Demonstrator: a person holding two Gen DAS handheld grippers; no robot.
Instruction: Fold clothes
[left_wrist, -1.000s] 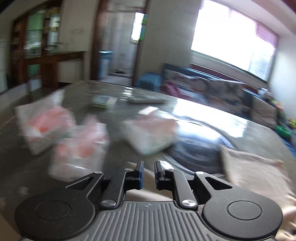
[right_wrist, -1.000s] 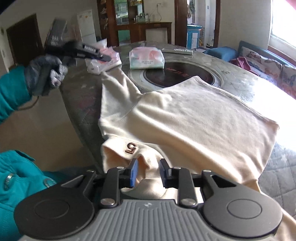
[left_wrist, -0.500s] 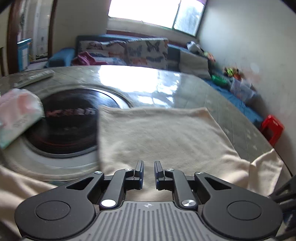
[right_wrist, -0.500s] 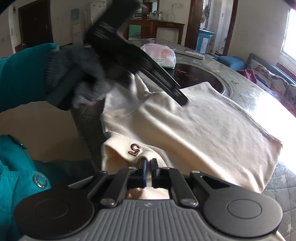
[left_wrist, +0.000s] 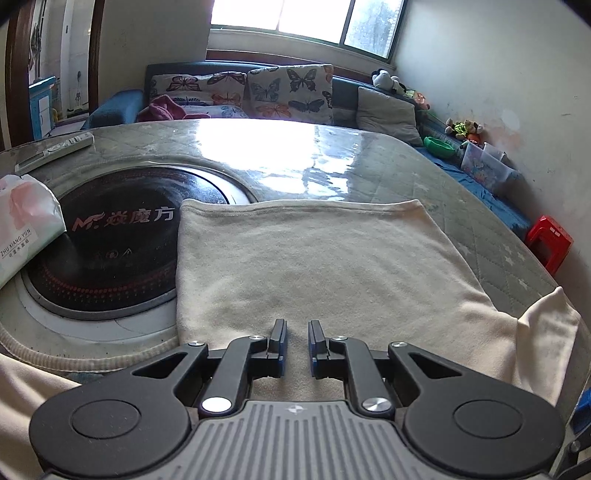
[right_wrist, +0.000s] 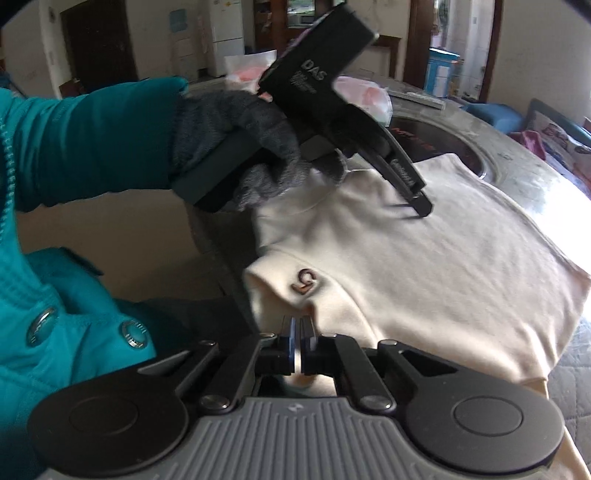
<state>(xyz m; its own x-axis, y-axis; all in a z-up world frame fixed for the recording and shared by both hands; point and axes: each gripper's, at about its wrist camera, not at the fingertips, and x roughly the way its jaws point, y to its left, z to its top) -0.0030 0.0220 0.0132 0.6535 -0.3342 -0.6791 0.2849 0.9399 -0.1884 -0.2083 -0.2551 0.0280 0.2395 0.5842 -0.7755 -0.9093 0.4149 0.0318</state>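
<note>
- Two hand-held grippers are seen over one cream top (left_wrist: 314, 266), which is spread flat on the round table (left_wrist: 388, 162), its near edge hanging over the table's near rim.
- The right hand-held gripper (right_wrist: 297, 334) has just been closing and is clamped on a fold of the top at its near edge, just below a small brown "5" (right_wrist: 306, 281) on the cloth.
- The left hand-held gripper (left_wrist: 297, 334) is held by a grey-gloved hand (right_wrist: 243, 147) with a teal sleeve (right_wrist: 92, 140); its jaws stand narrow with a small gap, and nothing is gripped between them.
- In the right wrist view its fingertips (right_wrist: 421, 203) are seen at or just above the cloth near the top's middle; contact cannot be told.
- A dark round hotplate (left_wrist: 107, 243) is set in the table, partly covered by the top's left edge.
- A tissue pack (left_wrist: 22, 221) lies at the far left, and a remote control (left_wrist: 55, 147) beyond it.
</note>
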